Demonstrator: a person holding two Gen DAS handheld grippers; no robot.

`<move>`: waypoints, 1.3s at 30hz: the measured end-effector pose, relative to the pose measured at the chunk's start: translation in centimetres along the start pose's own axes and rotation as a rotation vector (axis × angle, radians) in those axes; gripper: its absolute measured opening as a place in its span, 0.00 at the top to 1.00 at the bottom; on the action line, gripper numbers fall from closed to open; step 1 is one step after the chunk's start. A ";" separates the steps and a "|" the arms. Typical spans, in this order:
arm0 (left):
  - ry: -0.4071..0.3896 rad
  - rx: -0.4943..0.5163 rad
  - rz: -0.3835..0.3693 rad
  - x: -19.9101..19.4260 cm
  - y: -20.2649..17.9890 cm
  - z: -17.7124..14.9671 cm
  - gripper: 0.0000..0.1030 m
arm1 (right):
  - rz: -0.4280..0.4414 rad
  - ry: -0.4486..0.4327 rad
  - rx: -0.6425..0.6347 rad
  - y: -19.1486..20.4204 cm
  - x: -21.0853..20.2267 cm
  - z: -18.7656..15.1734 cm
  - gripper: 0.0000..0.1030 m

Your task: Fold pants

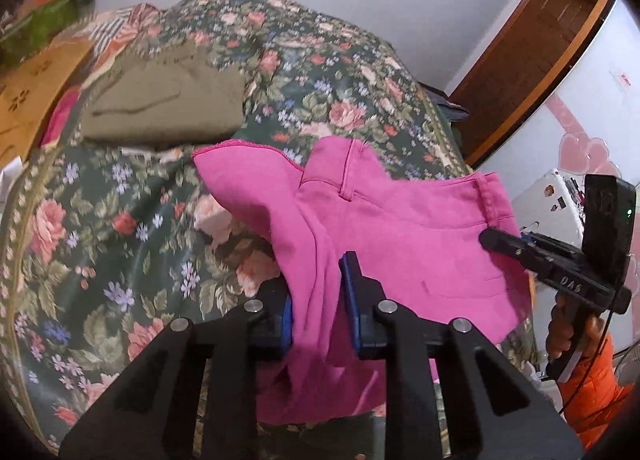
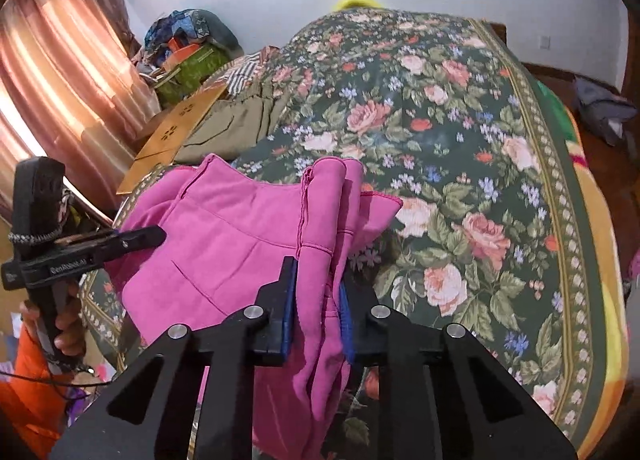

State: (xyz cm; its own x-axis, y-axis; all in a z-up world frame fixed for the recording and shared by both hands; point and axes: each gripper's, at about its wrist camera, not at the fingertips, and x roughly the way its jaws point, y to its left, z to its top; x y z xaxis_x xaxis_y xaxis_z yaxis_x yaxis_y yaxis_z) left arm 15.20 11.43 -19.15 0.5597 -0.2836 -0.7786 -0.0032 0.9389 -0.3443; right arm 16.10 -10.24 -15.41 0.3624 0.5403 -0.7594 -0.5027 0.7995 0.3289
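Pants (image 1: pixel 400 228), bright pink, are hanging bunched in the air above the bed (image 1: pixel 132 196), which is carrying a floral bedspread; we are holding them up with both tools. Left gripper (image 1: pixel 320 300) is pinching a gathered fold of pink cloth, its jaws pressed on the fabric from both sides. Right gripper (image 2: pixel 318 300) is doing the same, jaws pinching a thick bunch near the stitched seam. Across each view we are seeing the other tool beside the cloth, its tip touching the pants' edge. Waistband and belt loop are showing toward the top in the left wrist view. Olive garment (image 1: pixel 160 104) is lying folded farther back on the bed, well apart from the pants. Curtain (image 2: pixel 60 72) is glowing at the left in the right wrist view.
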 end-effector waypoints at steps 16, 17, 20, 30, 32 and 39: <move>-0.137 0.054 0.033 -2.8 -0.2 5.8 0.81 | 0.016 -0.135 -0.070 1.9 -1.0 5.3 0.87; -0.149 0.060 0.042 -2.9 0.0 6.4 0.81 | 0.018 -0.142 -0.074 2.0 -1.0 5.6 0.87; -0.166 0.073 0.065 -3.0 0.6 7.5 0.81 | 0.028 -0.162 -0.085 2.3 -0.5 7.0 0.87; -0.181 0.046 0.137 -1.3 5.2 11.0 0.81 | 0.070 -0.173 -0.145 3.6 3.8 11.7 0.87; -0.178 0.040 0.151 -0.8 6.2 11.6 0.81 | 0.082 -0.166 -0.152 3.9 4.8 12.2 0.87; -0.165 0.016 0.193 1.4 10.5 13.3 0.81 | 0.107 -0.114 -0.167 5.0 9.6 14.8 0.87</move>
State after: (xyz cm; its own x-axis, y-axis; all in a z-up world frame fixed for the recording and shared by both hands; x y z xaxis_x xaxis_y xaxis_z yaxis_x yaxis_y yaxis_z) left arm 26.96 23.49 -16.90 0.6778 -0.0642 -0.7325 -0.1106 0.9759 -0.1879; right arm 28.72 2.83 -12.76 0.3815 0.6537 -0.6536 -0.6624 0.6865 0.3000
